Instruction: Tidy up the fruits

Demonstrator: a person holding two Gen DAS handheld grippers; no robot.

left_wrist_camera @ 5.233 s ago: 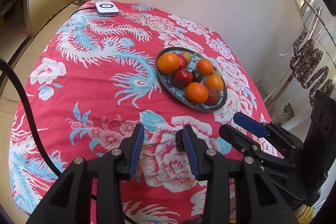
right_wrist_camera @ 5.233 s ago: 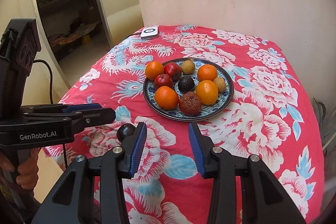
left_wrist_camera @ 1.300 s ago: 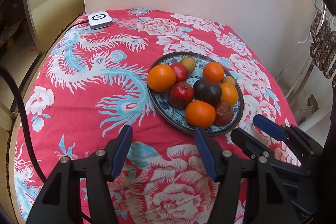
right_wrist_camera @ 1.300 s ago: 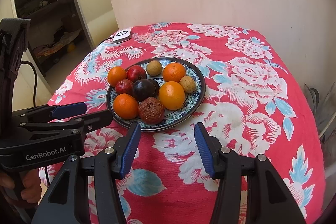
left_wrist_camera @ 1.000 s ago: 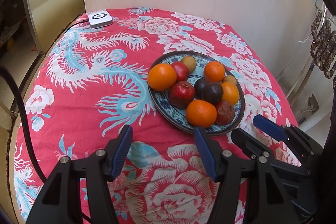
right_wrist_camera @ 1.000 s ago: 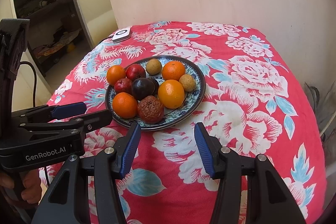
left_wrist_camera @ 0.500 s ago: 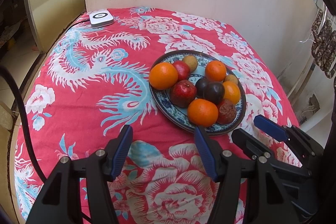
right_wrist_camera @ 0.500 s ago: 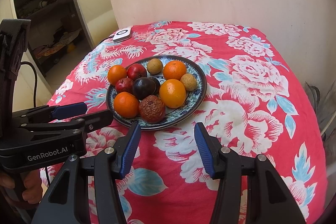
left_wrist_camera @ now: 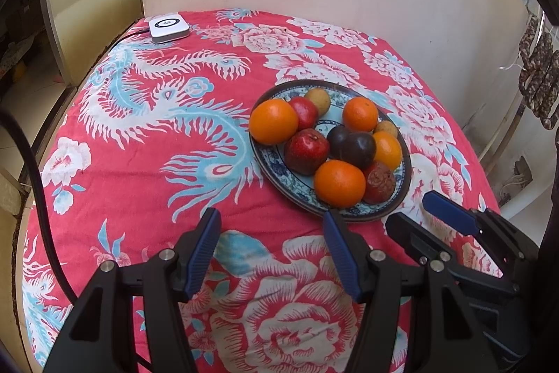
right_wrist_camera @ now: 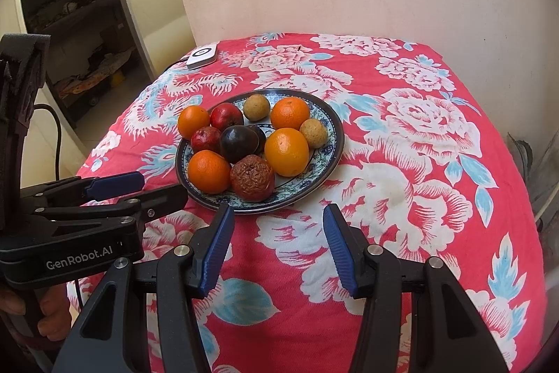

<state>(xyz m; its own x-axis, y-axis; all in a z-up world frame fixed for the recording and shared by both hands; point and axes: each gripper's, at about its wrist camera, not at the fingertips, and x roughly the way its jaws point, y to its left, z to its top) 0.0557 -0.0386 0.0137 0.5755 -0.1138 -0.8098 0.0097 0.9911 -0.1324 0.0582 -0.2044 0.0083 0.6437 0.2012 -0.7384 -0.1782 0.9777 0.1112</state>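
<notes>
A blue-patterned plate (left_wrist_camera: 276, 166) (right_wrist_camera: 332, 135) on the red flowered tablecloth carries several fruits: oranges (left_wrist_camera: 273, 121) (right_wrist_camera: 286, 151), red apples (left_wrist_camera: 306, 151) (right_wrist_camera: 226, 116), dark plums (left_wrist_camera: 357, 145) (right_wrist_camera: 238, 138), small tan fruits (right_wrist_camera: 256, 106) and a shrivelled brown fruit (left_wrist_camera: 379, 176) (right_wrist_camera: 252, 177). My left gripper (left_wrist_camera: 272, 226) (right_wrist_camera: 153, 187) hovers open just short of the plate's near left rim, with nothing between its fingers. My right gripper (right_wrist_camera: 277, 219) (left_wrist_camera: 415, 212) is also open and holds nothing, close to the plate's near edge.
A small white device (left_wrist_camera: 168, 27) (right_wrist_camera: 202, 56) with a cable lies at the far left corner of the table. A plain wall stands behind the table. A hand (right_wrist_camera: 52, 313) holds the left gripper's handle. Dark patterned items (left_wrist_camera: 538, 76) hang at the right.
Five seconds ago a dark plum lay on the cloth by the left gripper; now it sits on the plate. Over the last second nothing has visibly moved.
</notes>
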